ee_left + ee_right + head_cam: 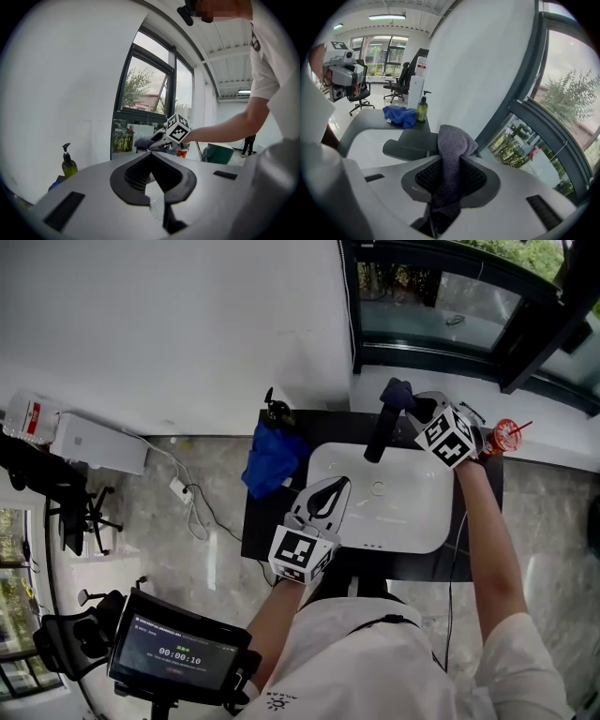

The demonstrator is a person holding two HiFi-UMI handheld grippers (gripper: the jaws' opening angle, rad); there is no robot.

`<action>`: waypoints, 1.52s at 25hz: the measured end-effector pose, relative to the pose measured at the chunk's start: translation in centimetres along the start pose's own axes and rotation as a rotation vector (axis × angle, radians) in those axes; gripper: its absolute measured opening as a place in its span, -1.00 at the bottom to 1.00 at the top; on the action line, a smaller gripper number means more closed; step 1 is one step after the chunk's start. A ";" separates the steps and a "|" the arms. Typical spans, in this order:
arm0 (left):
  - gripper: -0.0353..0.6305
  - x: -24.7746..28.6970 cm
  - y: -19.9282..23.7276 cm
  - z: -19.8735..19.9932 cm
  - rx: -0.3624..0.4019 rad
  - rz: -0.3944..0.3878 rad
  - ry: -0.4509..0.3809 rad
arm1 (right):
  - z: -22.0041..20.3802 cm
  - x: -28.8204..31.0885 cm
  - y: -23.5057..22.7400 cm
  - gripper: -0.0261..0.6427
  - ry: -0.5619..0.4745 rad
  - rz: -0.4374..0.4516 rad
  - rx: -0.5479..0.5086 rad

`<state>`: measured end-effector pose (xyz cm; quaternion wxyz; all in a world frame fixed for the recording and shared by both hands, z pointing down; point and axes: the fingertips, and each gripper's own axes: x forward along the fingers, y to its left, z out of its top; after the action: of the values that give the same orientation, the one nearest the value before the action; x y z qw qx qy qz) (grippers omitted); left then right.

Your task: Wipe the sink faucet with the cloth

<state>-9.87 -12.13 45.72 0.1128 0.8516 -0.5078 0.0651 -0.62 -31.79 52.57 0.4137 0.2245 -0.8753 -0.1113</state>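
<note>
So the right gripper (414,409) was at the 12 o'clock edge of the white sink (412,512). Its fingers were pinching a dark purple-grey cloth (452,154). In the right gripper view the cloth stood up between the two pads and bunched over their tips. From the head view it sat right at the top end of the black faucet (378,442). Couldn't tell if it was actually touching the faucet or just over it. In the right gripper view the flat spout lay just past the cloth, at about 9 o'clock.

The left gripper (337,491) was over the sink's 8 o'clock corner, well apart from the faucet. Its tips looked drawn together and there was nothing between them. It pointed across the basin toward the right gripper.

Other stuff on the black counter (258,531):
- a crumpled blue rag (272,460) at 10 o'clock from the sink
- a yellow-green pump bottle (422,110) just beside the rag, label too small to read
- a red cup (506,437) with a straw at 2 o'clock, print not legible

As for readable writing, the only thing I could make out was the screen (178,652) down at 7 o'clock, which showed "00:00:10". There was a white box (94,442) on the floor against the wall at 9 o'clock. Something with a red label (33,413) sat beside it, but the text on it was way too tiny to read.
</note>
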 end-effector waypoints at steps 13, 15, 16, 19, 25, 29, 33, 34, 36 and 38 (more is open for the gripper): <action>-0.89 1.5 -0.9 0.7 0.011 -0.048 0.001 | 1.0 -4.0 9.8 -0.62 -0.101 0.490 0.037; -0.89 1.5 -0.8 0.8 0.013 -0.049 0.003 | 2.5 -5.1 8.6 -0.62 -0.195 0.490 0.125; -0.89 1.4 -0.8 0.8 0.013 -0.047 0.003 | 3.2 -5.5 7.5 -0.62 -0.240 0.475 0.168; -0.89 1.3 -0.6 0.8 0.012 -0.041 0.002 | 3.8 -5.6 3.6 -0.62 -0.296 0.368 0.234; -0.89 1.1 -0.4 0.5 0.012 -0.032 0.003 | 0.7 -1.1 -1.0 -0.62 -0.097 0.112 0.111; -0.89 1.0 -0.2 0.3 0.012 -0.025 0.005 | 0.1 0.7 -0.9 -0.62 -0.038 0.090 0.085; -0.89 0.9 0.0 0.3 0.011 -0.022 0.002 | -0.2 1.1 -0.5 -0.62 -0.027 0.082 0.079; -0.89 0.9 0.0 0.4 0.012 -0.022 0.001 | -0.3 1.1 -0.3 -0.62 -0.023 0.089 0.079; -0.89 1.0 -0.1 0.4 0.012 -0.025 -0.001 | -0.5 0.7 0.5 -0.62 -0.008 0.125 0.066; -0.89 0.9 -0.2 0.4 0.012 -0.029 -0.002 | -0.5 0.1 2.3 -0.62 -0.002 0.199 0.031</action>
<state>-9.21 -12.94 45.48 0.1083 0.8595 -0.4952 0.0657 -1.00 -29.87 53.78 0.4184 0.1430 -0.8952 -0.0563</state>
